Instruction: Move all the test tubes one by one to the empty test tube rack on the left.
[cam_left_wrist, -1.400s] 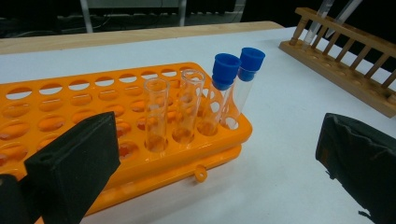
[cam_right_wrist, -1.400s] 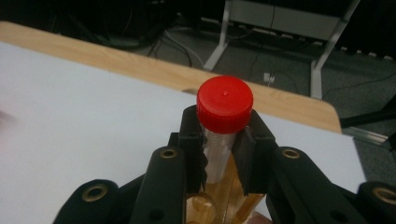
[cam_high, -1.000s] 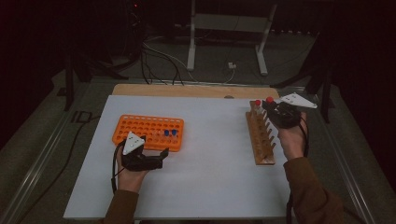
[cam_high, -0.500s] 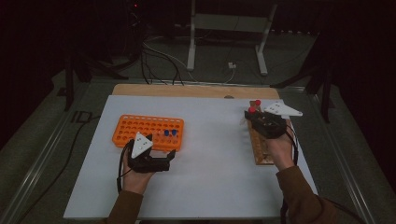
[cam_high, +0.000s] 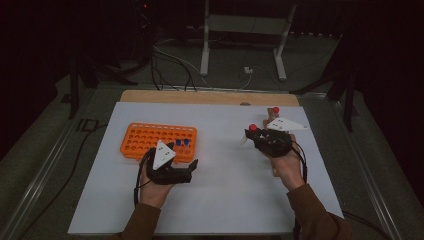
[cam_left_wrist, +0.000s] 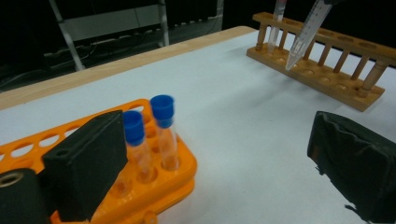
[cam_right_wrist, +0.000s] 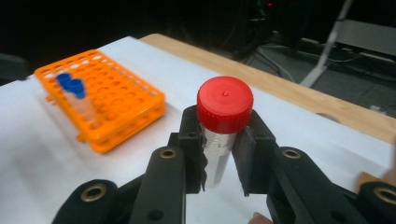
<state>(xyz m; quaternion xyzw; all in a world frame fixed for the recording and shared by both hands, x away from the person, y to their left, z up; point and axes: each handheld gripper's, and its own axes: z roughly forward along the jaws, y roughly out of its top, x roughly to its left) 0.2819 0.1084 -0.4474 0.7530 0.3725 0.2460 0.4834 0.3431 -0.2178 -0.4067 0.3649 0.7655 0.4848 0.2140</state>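
Note:
My right gripper (cam_high: 252, 134) is shut on a red-capped tube (cam_right_wrist: 224, 105), held upright above the white mat, left of the wooden rack (cam_left_wrist: 327, 60). One more red-capped tube (cam_high: 276, 109) stands at that rack's far end. My left gripper (cam_left_wrist: 219, 158) is open just in front of the orange rack (cam_high: 150, 140), near its right end. Its jaws have just been closing a little, with nothing between them. Two blue-capped tubes (cam_left_wrist: 161, 126) stand in the orange rack's near right corner, beside the left finger (cam_left_wrist: 88, 158).
A white mat (cam_high: 220, 200) covers the table, with a wooden strip (cam_high: 210, 96) along its far edge. A metal stand (cam_high: 240, 30) and cables lie on the dark floor beyond.
My right gripper has carried the red-capped tube leftward, off the wooden rack and out over the mat. The left gripper has shifted right along the orange rack's front.

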